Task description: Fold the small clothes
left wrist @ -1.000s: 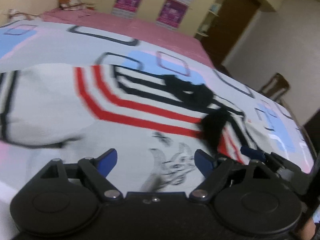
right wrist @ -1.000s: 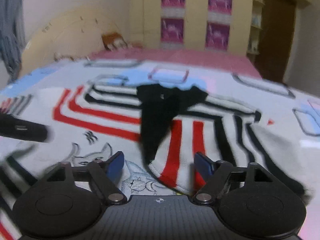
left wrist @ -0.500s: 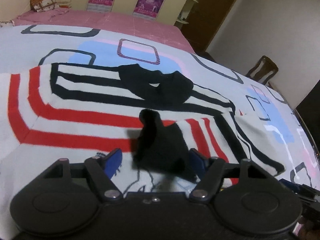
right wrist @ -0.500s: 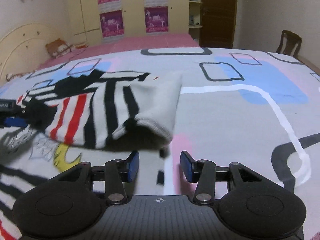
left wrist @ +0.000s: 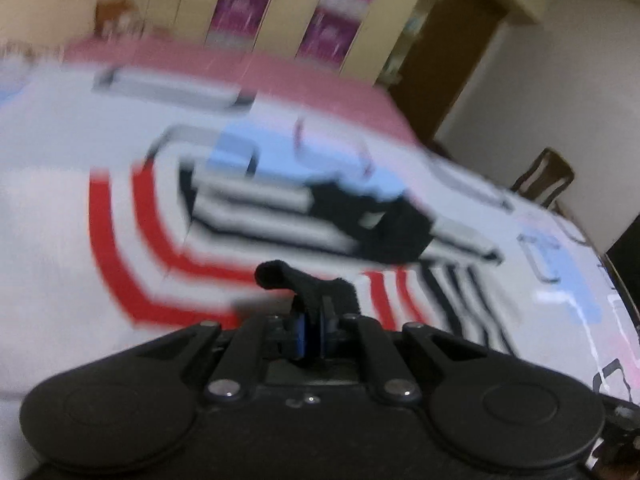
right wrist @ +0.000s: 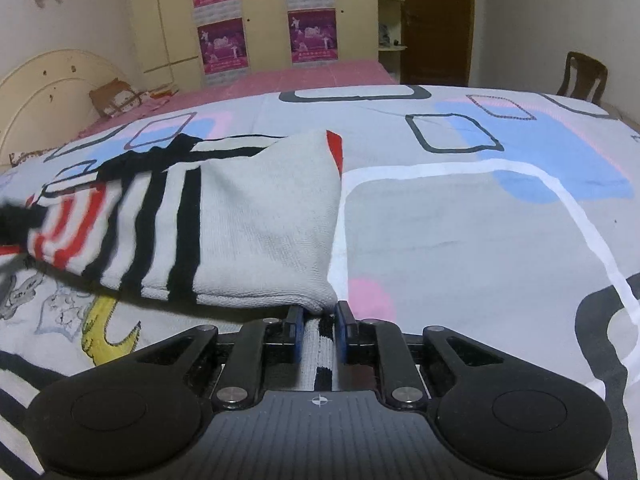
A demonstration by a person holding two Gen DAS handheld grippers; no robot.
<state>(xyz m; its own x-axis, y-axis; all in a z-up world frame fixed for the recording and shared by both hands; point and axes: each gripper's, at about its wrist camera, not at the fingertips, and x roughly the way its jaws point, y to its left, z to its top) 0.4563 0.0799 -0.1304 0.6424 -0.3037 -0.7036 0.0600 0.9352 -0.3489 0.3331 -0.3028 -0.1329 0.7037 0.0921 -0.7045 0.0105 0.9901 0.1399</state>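
A small white sweater (right wrist: 256, 216) with red and black stripes lies on the patterned bedsheet (right wrist: 460, 216), one sleeve folded across its body. My right gripper (right wrist: 318, 320) is shut on the sleeve's white, black-edged cuff at the sweater's right side. In the blurred left wrist view the sweater (left wrist: 160, 248) shows with its black collar (left wrist: 380, 224) farther off. My left gripper (left wrist: 311, 328) is shut on a black cuff (left wrist: 304, 280) that sticks up between the pads.
The bed runs on to a pink sheet (right wrist: 280, 80) and a cream headboard (right wrist: 44, 88) at the far left. A wardrobe with purple posters (right wrist: 312, 32) and a brown door (right wrist: 436, 20) stand behind. A wooden chair (right wrist: 584, 76) is at the bed's right side.
Both grippers were open and have closed: the left on the black cuff, the right on the sleeve cuff. The left view has become blurred with motion.
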